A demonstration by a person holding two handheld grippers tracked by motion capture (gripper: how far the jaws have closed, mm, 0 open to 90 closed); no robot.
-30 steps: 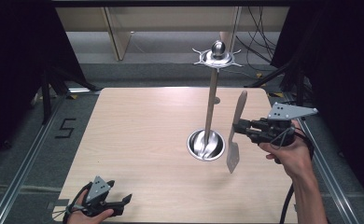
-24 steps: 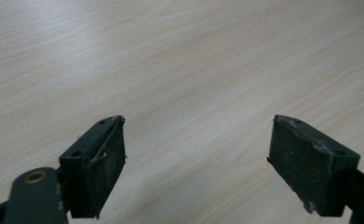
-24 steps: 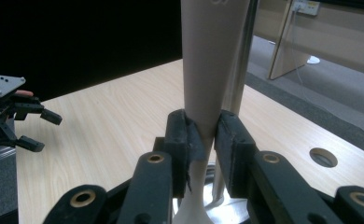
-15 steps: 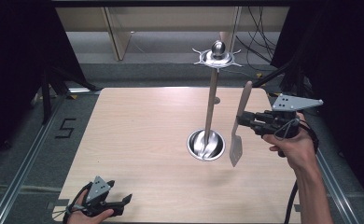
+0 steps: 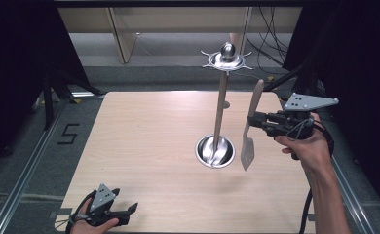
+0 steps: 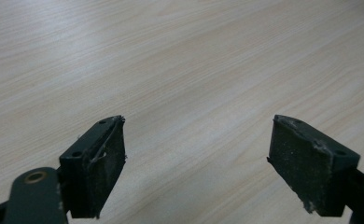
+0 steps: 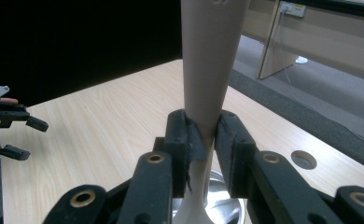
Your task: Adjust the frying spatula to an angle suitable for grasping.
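Your right gripper (image 5: 254, 120) has its jaws clamped on a spatula (image 5: 249, 127), near the middle of its handle. The spatula hangs almost straight up and down, blade at the bottom, above the table (image 5: 144, 146). It is just to the right of the metal stand (image 5: 220, 109), whose round top has little hooks. The top sits higher and to the left of the spatula's tip. Your left gripper (image 5: 124, 213) rests at the near edge, well apart, with its jaws wide apart and nothing between them.

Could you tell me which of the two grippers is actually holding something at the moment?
The right gripper: its jaws are clamped on the handle of a spatula lifted beside the utensil stand. The left gripper is open, low over the table.
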